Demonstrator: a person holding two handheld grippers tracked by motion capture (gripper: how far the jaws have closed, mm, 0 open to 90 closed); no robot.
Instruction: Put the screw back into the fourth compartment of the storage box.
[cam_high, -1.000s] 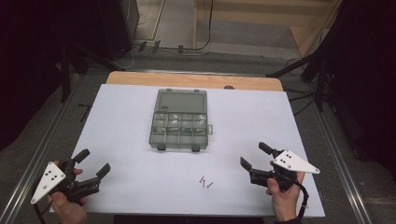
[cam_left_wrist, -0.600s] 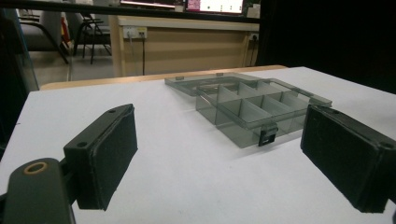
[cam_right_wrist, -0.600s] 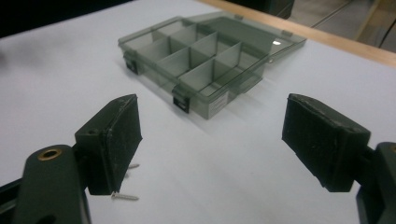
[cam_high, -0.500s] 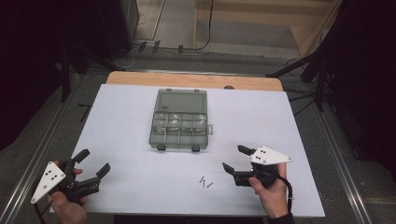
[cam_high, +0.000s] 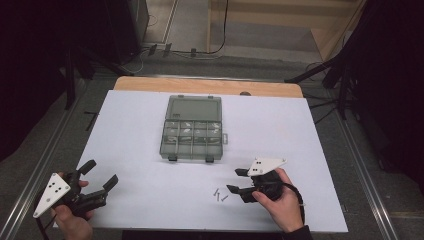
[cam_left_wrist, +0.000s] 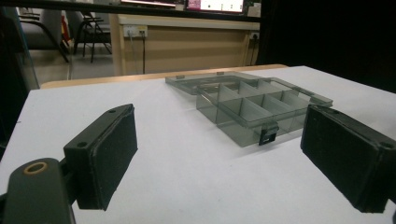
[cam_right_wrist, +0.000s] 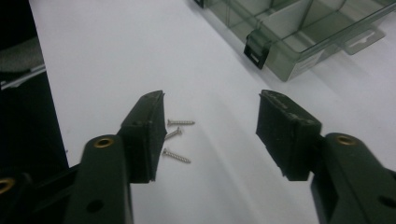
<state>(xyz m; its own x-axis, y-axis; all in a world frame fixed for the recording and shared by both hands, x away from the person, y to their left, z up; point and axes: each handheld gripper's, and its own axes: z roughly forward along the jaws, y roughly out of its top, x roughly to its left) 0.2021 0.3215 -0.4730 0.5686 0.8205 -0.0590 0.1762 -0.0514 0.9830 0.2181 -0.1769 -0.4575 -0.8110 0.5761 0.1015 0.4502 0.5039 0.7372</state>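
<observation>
Three small screws (cam_right_wrist: 175, 137) lie loose on the white table (cam_high: 125, 130), just in front of the clear compartment box (cam_high: 192, 132). The right gripper (cam_high: 234, 180) hovers beside them, its jaws apart and just closing on nothing. The left gripper (cam_high: 100, 172) rests well apart, spread wide.

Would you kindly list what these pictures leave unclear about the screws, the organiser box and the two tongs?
- Screws: in the high view too small to count; in the right gripper view three show, and the near jaw could hide more.
- Organiser box: compartment contents are pale blurs in the high view; the right gripper view cuts the box at the top edge.
- Right tongs: the hand covers the body.
- Left tongs: the jaw bases run off the left gripper view's bottom.
</observation>
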